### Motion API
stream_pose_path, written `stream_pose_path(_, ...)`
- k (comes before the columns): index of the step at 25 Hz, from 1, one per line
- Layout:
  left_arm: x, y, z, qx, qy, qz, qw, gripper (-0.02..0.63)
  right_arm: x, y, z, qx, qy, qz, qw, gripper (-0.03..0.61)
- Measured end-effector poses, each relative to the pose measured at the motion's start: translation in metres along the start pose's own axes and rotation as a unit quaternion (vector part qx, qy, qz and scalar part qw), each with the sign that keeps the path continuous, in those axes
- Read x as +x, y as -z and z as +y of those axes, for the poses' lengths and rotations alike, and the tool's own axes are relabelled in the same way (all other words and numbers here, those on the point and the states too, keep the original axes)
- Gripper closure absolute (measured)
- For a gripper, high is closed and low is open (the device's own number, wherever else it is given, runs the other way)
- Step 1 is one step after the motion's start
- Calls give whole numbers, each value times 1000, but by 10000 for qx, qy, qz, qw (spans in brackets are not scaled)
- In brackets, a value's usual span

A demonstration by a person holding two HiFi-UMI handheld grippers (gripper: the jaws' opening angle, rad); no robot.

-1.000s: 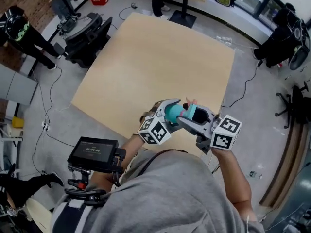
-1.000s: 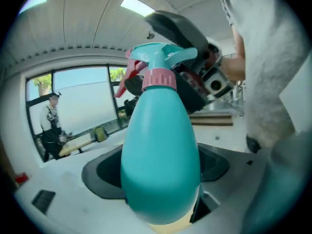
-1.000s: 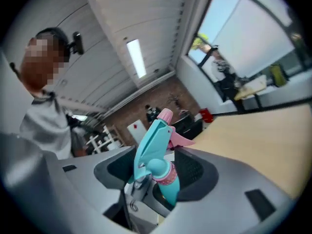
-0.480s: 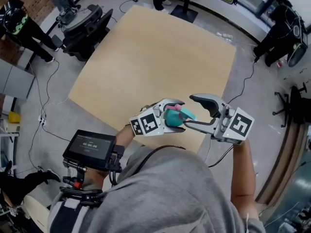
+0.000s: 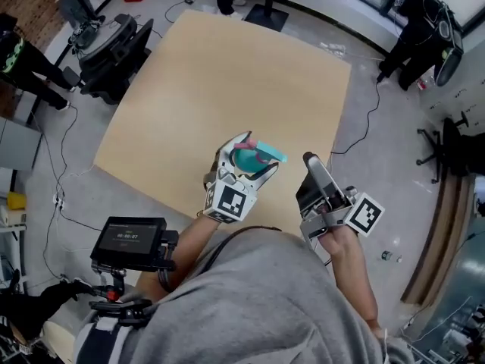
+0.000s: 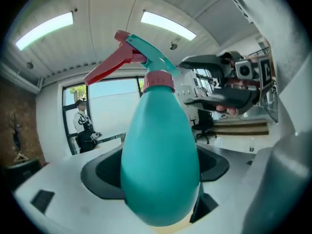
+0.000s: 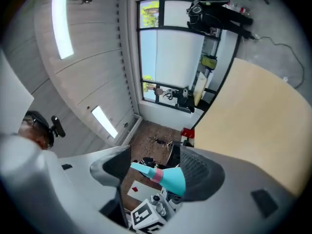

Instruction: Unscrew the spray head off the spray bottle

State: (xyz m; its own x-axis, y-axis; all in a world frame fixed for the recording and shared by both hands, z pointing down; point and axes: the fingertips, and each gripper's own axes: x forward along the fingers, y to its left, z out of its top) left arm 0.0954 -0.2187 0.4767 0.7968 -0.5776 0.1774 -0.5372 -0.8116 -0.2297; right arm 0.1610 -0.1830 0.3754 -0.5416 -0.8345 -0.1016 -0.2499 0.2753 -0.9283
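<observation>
Head view: left gripper [image 5: 247, 147] fingers clamp spray bottle [image 5: 243, 161] body, spray head [image 5: 267, 153] at far end; right gripper [image 5: 312, 170] near but apart, empty fingers opening.

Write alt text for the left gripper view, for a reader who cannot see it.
A teal spray bottle fills the centre, clamped in the jaws of the left gripper, its spray head with red trigger pointing left and still on. Behind it at upper right, the right gripper hangs apart from the bottle, its jaws opening with nothing between them.
</observation>
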Motion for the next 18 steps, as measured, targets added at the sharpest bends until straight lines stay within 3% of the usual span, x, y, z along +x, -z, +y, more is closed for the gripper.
stream_pose_path(1, 0, -1, 0, 204, -31, 16, 9998, 209, 1, 3, 13, -517, -66, 124, 9986, 261)
stream_pose_path(2, 0, -2, -1, 366, -18, 43, 9993, 209, 4, 7, 27, -1385, -131, 328, 9897, 261)
stream_pose_path(3, 1, -2, -3, 469, 36, 66, 9989, 209, 8, 14, 39, -2514, -178, 609, 9658, 261)
stream_pose_path(4, 1, -3, -6, 507, 130, 79, 9986, 209, 12, 24, 48, -3740, -193, 938, 9225, 261)
stream_pose_path(6, 1, -3, -17, 474, 458, 123, 9977, 209, 21, 49, 51, -5752, -204, 1651, 8009, 261)
stream_pose_path(7, 1, -3, -24, 479, 671, 174, 9964, 209, 22, 61, 48, -6350, -263, 2011, 7454, 262)
stream_pose_path(8, 1, -1, -31, 527, 873, 242, 9945, 209, 22, 70, 43, -6676, -307, 2363, 7054, 270)
stream_pose_path(9, 0, 0, -38, 590, 1033, 323, 9924, 209, 21, 76, 39, -6773, -318, 2627, 6865, 355)
stream_pose_path(10, -1, 2, -42, 623, 1145, 404, 9906, 209, 22, 78, 37, -6724, -311, 2772, 6856, 485)
stream_pose_path(12, -4, 7, -44, 549, 1284, 515, 9889, 209, 25, 79, 36, -6603, -284, 2958, 6897, 488)
stream_pose_path(15, -14, 9, -48, 369, 1701, 584, 9830, 209, 26, 86, 37, -6689, -645, 3294, 6633, 488)
stream_pose_path(17, -29, 2, -66, 285, 2558, 429, 9653, 209, 14, 98, 48, -6605, -1427, 3748, 6348, 488)
stream_pose_path(18, -41, -5, -79, 284, 3124, 233, 9492, 209, 3, 104, 55, -6458, -1963, 4051, 6167, 488)
